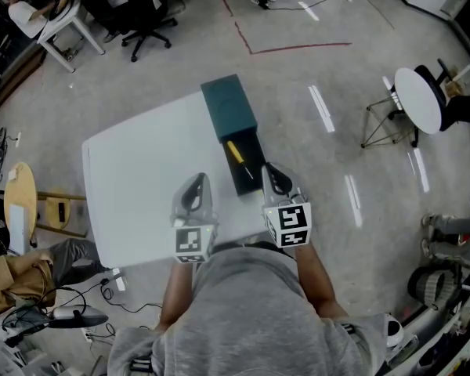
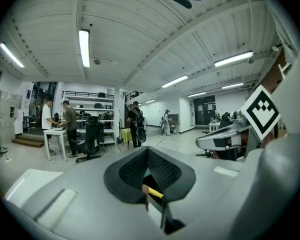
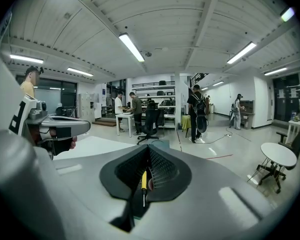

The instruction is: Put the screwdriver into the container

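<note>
Grey-cased, the left gripper (image 1: 197,181) stands over the white bench (image 1: 141,171), just left of the container's near end. Its jaws are together and nothing is between them.

The container (image 1: 229,108) is a dark teal box with a black drawer (image 1: 243,187) pulled out toward the person. The screwdriver (image 1: 236,154) lies inside that drawer, yellow handle toward the box and thin metal shaft toward the near end. On this evidence the placing appears done, with the drawer left open.

The right gripper (image 1: 270,171) stands just right of the drawer's near end, apart from the screwdriver. Its jaws are closed and empty.

Handling, as judged: the screwdriver is light and stiff, not fragile. Its smooth round handle could roll or slip. The best hold is across the middle of the handle, not on the narrow shaft.

Count: one bench, one container with one drawer, one screwdriver, two grippers.
</note>
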`<action>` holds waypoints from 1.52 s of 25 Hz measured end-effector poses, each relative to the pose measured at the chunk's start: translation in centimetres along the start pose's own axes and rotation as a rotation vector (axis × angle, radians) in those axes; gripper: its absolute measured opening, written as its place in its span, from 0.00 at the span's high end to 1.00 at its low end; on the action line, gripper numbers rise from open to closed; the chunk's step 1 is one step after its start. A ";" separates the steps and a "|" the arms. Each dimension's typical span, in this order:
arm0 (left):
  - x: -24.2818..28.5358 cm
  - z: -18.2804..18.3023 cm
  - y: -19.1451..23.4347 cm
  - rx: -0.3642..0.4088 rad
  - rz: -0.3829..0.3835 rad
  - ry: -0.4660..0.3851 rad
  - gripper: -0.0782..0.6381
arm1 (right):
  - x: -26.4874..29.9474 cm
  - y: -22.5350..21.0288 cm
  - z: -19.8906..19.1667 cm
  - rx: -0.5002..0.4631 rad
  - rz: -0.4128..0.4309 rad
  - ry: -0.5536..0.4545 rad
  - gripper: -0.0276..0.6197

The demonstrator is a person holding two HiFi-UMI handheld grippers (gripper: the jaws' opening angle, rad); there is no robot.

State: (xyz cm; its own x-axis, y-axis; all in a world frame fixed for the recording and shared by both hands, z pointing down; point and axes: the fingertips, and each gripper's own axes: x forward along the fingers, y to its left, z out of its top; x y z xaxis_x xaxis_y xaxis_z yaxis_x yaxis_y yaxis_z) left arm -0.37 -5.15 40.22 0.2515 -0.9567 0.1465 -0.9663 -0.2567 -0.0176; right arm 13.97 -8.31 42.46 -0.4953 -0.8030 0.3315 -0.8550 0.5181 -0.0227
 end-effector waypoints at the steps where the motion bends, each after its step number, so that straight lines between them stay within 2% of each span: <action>1: 0.0 0.0 0.0 0.001 0.000 -0.001 0.87 | 0.0 0.0 0.0 -0.002 -0.001 0.000 0.95; 38: 0.4 0.1 -1.3 0.006 -0.006 -0.003 0.87 | -0.5 -0.8 -0.5 -0.022 -0.006 0.002 0.95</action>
State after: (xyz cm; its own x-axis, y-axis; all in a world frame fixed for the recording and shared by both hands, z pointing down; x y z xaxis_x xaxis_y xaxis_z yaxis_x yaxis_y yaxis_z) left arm 1.01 -5.23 40.19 0.2574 -0.9556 0.1433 -0.9645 -0.2632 -0.0225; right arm 14.97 -8.22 42.79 -0.4898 -0.8056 0.3333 -0.8544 0.5196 0.0003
